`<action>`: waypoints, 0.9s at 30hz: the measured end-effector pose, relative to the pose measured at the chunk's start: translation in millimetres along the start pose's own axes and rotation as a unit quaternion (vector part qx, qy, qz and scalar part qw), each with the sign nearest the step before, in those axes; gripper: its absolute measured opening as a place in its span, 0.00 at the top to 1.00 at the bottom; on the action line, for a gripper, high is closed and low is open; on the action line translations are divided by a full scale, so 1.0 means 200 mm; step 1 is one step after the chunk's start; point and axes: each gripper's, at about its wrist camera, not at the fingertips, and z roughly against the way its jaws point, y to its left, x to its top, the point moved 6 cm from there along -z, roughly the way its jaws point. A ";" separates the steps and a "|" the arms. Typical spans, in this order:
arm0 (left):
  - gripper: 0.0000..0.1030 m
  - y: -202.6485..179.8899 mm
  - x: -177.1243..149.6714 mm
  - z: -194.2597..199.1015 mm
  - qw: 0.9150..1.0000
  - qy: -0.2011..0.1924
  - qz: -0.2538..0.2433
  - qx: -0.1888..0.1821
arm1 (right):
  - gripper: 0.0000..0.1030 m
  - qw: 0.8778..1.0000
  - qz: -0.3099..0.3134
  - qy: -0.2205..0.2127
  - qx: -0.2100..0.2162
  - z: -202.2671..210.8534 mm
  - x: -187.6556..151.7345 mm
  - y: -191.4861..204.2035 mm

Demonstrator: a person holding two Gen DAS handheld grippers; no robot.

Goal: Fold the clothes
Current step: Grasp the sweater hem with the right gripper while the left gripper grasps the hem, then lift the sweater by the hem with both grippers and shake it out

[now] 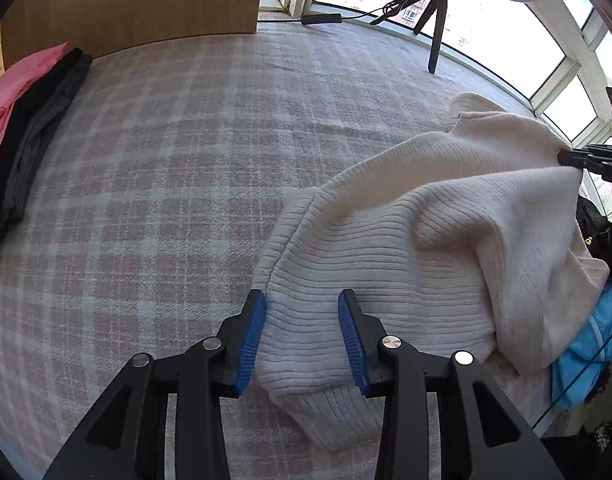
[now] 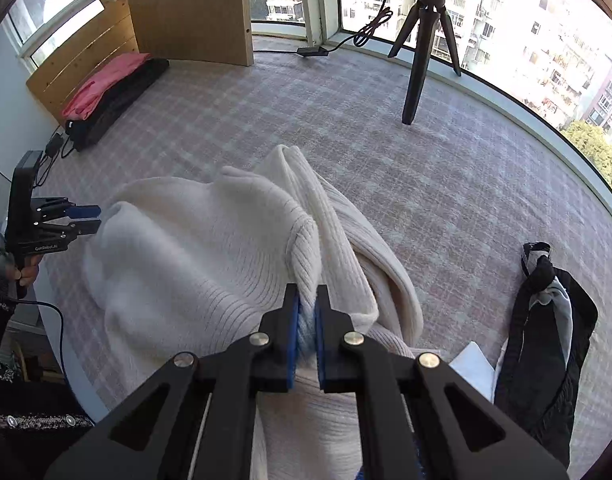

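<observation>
Sweater (image 2: 193, 264), cream ribbed knit, pinched at a bunched ribbed edge between the closed blue pads of the right tool (image 2: 306, 320), lifted and draped in loose folds over the plaid-covered bed (image 2: 446, 184). Left tool (image 1: 301, 316) spread wide around another ribbed edge, pads (image 1: 250, 336) at either side of the cloth but not clamped.

Judged soft, limp and fairly bulky: likely to sag and stretch under its own weight, not slippery, not fragile. Best taken at the ribbed hems or shoulder seams, where the knit is thick enough to hold without slipping through.

Seen only from the left wrist: the open jaws straddling the hem, the collar raised at the far side, a blue item (image 1: 586, 356) near the right edge. Seen only from the right wrist: the clamped fold itself, a hand (image 2: 27, 272) on the other tool's grip, a black-and-white garment (image 2: 546, 332) lying just right of the sweater. Pink and dark clothes (image 2: 109, 96) stacked well apart at the headboard, tripod (image 2: 426, 40) by the window.
</observation>
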 end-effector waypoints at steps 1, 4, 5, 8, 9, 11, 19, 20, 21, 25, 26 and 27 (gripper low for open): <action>0.65 0.00 0.01 -0.01 1.000 0.001 -0.006 0.014 | 0.93 1.000 -0.001 0.003 0.003 -0.03 -0.03 0.00; 0.59 0.01 0.02 0.00 0.999 -0.004 -0.009 0.043 | 0.93 1.000 0.010 0.008 0.002 -0.11 -0.08 0.03; 0.60 0.02 0.02 0.00 0.999 -0.005 -0.010 0.053 | 0.93 1.000 0.010 0.009 0.004 -0.12 -0.09 0.04; 0.61 0.04 0.02 0.02 0.997 -0.010 -0.007 0.075 | 0.93 1.000 0.004 0.005 0.011 -0.15 -0.08 0.03; 0.61 0.07 0.01 0.02 0.997 -0.008 -0.004 0.081 | 0.93 1.000 0.004 0.001 0.012 -0.15 -0.07 0.03; 0.61 0.11 0.00 0.01 0.997 -0.004 0.008 0.081 | 0.93 1.000 0.006 -0.003 0.013 -0.15 -0.05 0.03; 0.94 0.00 0.01 -0.02 0.999 -0.026 0.007 0.037 | 0.93 1.000 0.006 0.000 0.009 -0.23 0.01 0.05; 0.95 -0.01 0.02 -0.01 0.999 -0.033 0.016 0.031 | 0.93 1.000 0.000 -0.009 0.006 -0.21 0.03 0.06; 0.95 -0.02 0.04 0.02 0.998 -0.042 0.028 0.022 | 0.93 1.000 -0.006 -0.020 0.002 -0.18 0.04 0.06; 0.95 0.06 0.25 0.39 0.990 -0.131 0.049 0.008 | 0.94 0.992 -0.021 -0.126 -0.013 0.22 0.23 0.11; 0.95 0.09 0.33 0.53 0.986 -0.162 0.046 0.002 | 0.94 0.987 -0.021 -0.158 -0.018 0.35 0.30 0.13; 0.95 0.11 0.42 0.68 0.980 -0.195 0.039 0.003 | 0.94 0.981 -0.020 -0.191 -0.031 0.50 0.36 0.16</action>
